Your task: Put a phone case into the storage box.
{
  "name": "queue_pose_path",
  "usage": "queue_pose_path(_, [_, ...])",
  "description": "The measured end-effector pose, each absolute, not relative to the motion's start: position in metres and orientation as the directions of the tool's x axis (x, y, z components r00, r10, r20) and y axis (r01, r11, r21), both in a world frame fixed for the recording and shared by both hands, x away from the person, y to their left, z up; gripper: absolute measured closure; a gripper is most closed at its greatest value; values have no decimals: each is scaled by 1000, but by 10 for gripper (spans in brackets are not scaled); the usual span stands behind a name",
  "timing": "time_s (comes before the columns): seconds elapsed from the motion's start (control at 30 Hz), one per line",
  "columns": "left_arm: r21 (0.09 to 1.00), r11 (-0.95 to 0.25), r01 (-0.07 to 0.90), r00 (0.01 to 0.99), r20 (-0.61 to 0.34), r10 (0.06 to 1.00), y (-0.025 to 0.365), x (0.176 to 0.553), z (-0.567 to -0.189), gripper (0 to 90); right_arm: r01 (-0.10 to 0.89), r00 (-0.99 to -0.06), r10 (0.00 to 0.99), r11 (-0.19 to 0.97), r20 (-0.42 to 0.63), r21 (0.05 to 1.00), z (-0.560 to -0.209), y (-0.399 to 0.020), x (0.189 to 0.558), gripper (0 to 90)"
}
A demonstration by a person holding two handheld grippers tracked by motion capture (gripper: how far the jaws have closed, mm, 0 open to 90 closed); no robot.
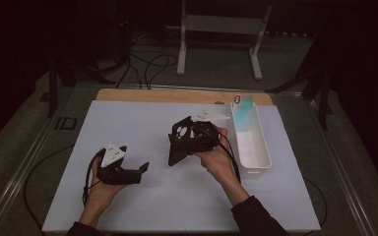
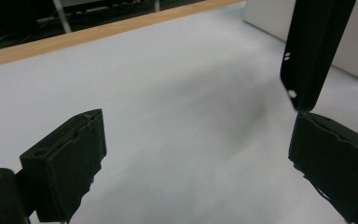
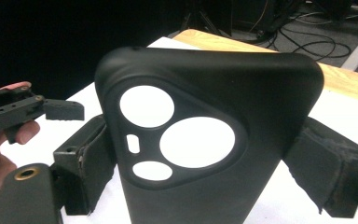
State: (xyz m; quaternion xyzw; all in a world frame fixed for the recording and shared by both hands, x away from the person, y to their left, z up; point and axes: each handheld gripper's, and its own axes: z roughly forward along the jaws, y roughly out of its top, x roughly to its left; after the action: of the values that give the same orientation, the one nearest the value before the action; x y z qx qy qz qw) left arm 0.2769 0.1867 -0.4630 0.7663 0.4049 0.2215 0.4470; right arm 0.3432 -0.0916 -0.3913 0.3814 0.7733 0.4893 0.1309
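A black phone case (image 3: 205,93) with round camera cut-outs stands upright between the jaws of my right gripper (image 3: 214,172), which is shut on its two long sides. From above, the case (image 1: 176,153) is held just over the white mat near the table's middle, with the right gripper (image 1: 184,140) around it. My left gripper (image 1: 141,173) hovers to the left and nearer the person, jaws spread wide. In the left gripper view nothing lies between its jaws (image 2: 196,154), and the case's end (image 2: 312,51) hangs at the upper right.
A long white bin (image 1: 263,147) stands right of the case, with a teal flat object (image 1: 245,110) leaning at its far end. The white mat (image 1: 128,123) covers a wooden table whose edge (image 1: 177,95) shows at the back. Cables and a stand lie on the floor beyond.
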Motion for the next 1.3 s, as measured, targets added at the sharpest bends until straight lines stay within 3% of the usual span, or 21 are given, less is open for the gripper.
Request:
queue_pose_path(0.5, [885,-235,402,537,-20,844,220,261,-475,37,451,-673,723,232,157,862,-382,-98,357,144])
queue_pose_path(1.3, [890,-235,392,509,3,861,238,248,-484,7,441,-628,767,215,129,871,-365,-107,390,145])
